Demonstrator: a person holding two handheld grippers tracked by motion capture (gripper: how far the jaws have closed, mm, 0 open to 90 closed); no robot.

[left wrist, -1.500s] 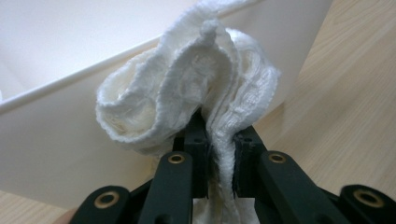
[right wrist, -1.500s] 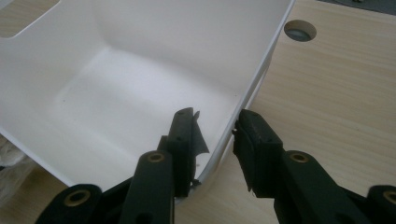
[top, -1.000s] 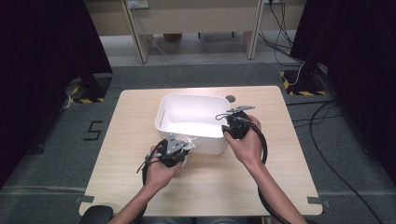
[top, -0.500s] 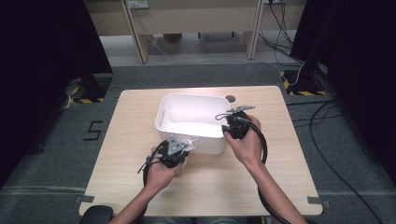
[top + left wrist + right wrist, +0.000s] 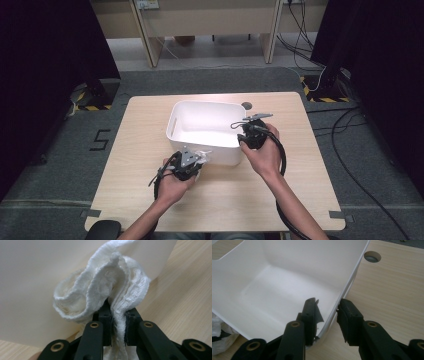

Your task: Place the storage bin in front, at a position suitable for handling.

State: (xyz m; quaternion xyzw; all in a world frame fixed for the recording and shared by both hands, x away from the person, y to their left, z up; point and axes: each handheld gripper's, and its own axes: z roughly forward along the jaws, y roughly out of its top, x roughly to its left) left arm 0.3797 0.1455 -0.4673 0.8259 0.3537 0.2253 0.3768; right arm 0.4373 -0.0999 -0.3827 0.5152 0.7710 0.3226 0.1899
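Nothing has shifted since a second ago: both of your hands sit where they were, the white cloth remains pinched, and the tub has not moved on the table.

Your left gripper [image 5: 117,323] is clamped on the white cloth [image 5: 105,290]. In the left gripper view the two black jaws squeeze a thin fold of the knitted fabric between their pads, and the rest of it bunches up in a loose ruffle just beyond the tips. Right behind that ruffle stands the outer wall of the white plastic tub [image 5: 205,131], so the cloth is outside the tub, close against its near side. In the high view your left hand [image 5: 175,182] holds the gripper over the wooden table [image 5: 135,165] at the tub's near edge, with the cloth [image 5: 202,156] showing as a pale lump at the jaw tips.

Your right gripper [image 5: 327,312] straddles the tub's right-hand wall [image 5: 348,285]: one jaw is inside the tub, the other outside over the table. A gap shows between the outer pad and the rim, so the jaws stand apart around the wall without pressing it. The tub's floor is bare and white. Beyond the tub's far corner is a round cable hole [image 5: 372,256] in the tabletop.
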